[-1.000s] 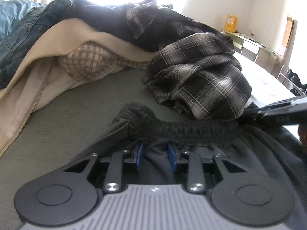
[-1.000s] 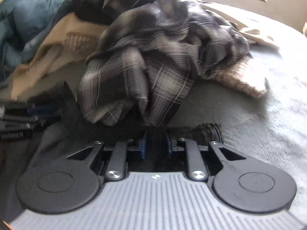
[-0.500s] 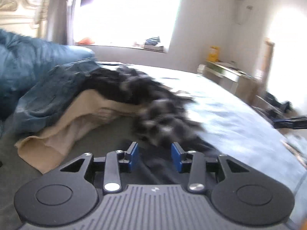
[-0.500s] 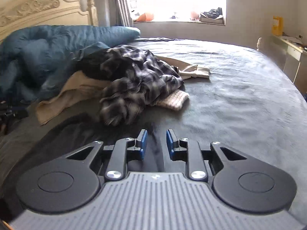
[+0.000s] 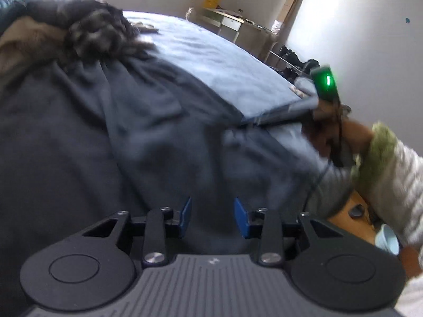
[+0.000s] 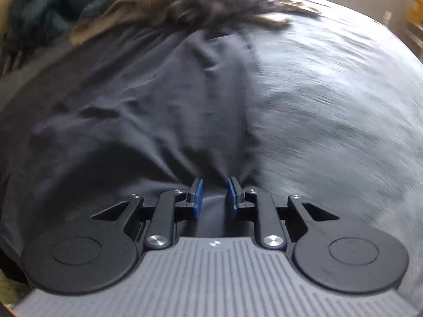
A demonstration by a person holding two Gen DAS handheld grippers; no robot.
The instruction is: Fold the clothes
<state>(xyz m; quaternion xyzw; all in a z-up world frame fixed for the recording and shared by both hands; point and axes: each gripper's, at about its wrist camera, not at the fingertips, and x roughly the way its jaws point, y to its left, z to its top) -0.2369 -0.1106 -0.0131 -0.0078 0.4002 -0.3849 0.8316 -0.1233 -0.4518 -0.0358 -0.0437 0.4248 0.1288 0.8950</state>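
Two tools work one dark garment (image 5: 111, 142), which lies spread across the bed (image 6: 330, 100) with its far end by the heap of unfolded clothes (image 5: 97, 29). The left tool (image 5: 212, 218) and right tool (image 6: 213, 194) each have cloth between parted pads; whether they pinch it, I cannot tell. Judging by this, the garment is being laid flat; next comes smoothing, then the first fold.

Far edge of the dark navy spread garment (image 6: 127, 111) is blocked by a heaped pile of plaid, tan and blue clothes (image 6: 211, 5). To its right, the grey-blue bed cover (image 6: 330, 92) lies bare. In the left wrist view, a white-sleeved arm (image 5: 383, 163) crosses the right side.
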